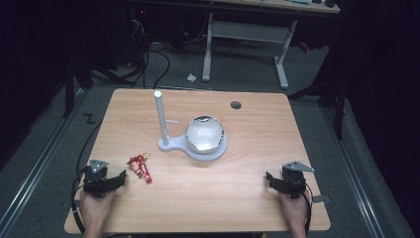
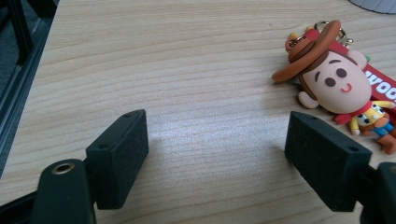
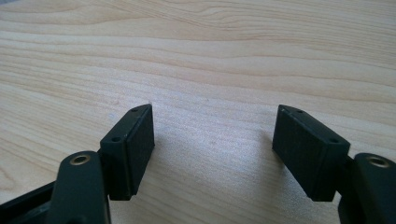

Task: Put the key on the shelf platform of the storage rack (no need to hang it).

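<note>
Left gripper (image 2: 217, 154) sits wide open and empty, the cowboy keychain (image 2: 337, 81) lying flat at its two o'clock, just beside the right-hand jaw. Best swing right, straddle the head squarely, then close. Right gripper (image 3: 215, 144) waits open, holding nothing.

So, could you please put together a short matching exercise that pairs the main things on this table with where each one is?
Things:
1. cowboy keychain
2. white stand
3. left gripper
4. right gripper

Places:
A. near the table's front right corner, open over bare wood
B. mid-table, its upright post beside a shiny bowl on its base
C. near the front left corner, open
D. lying flat just right of the left gripper

Pairs: 1-D, 2-B, 3-C, 4-A
</note>
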{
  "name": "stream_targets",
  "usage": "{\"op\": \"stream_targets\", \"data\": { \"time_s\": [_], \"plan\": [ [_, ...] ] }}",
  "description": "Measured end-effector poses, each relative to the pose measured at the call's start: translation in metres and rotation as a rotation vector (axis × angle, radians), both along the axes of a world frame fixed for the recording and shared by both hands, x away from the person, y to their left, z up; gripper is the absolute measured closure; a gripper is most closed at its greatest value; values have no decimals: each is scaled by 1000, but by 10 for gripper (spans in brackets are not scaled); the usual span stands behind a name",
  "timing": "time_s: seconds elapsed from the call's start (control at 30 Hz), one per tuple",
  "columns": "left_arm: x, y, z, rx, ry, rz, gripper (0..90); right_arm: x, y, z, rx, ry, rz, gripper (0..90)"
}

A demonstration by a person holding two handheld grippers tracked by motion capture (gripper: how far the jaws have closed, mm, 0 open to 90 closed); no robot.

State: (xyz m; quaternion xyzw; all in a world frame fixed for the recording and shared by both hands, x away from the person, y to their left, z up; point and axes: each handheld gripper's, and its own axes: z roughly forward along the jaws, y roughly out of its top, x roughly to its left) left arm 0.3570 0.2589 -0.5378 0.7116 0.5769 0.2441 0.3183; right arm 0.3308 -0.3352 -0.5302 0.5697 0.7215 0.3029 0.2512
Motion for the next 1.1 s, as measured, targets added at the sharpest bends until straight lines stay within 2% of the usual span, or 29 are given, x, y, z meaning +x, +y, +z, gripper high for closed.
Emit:
{"op": "stream_targets", "data": {
  "time_s": [0.1, 0.43, 0.57, 0.73, 0.9, 1.1],
  "plan": [
    [0, 1, 0, 0, -3, -6, 236, 0, 0, 0, 0, 1, -1, 299],
    [-5, 8, 2, -51, -7, -2, 231, 0, 0, 0, -1, 1, -2, 298],
    [-8, 9, 4, -36, -3, -14, 216, 0, 0, 0, -1, 1, -2, 299],
    [-12, 9, 7, -48, -2, -19, 201, 0, 0, 0, 0, 1, -1, 298],
    [-17, 3, 14, -51, -12, -39, 186, 0, 0, 0, 0, 1, -1, 298],
    [-22, -8, 23, -83, -16, -68, 163, 0, 0, 0, 0, 0, 0, 298]
  ]
}}
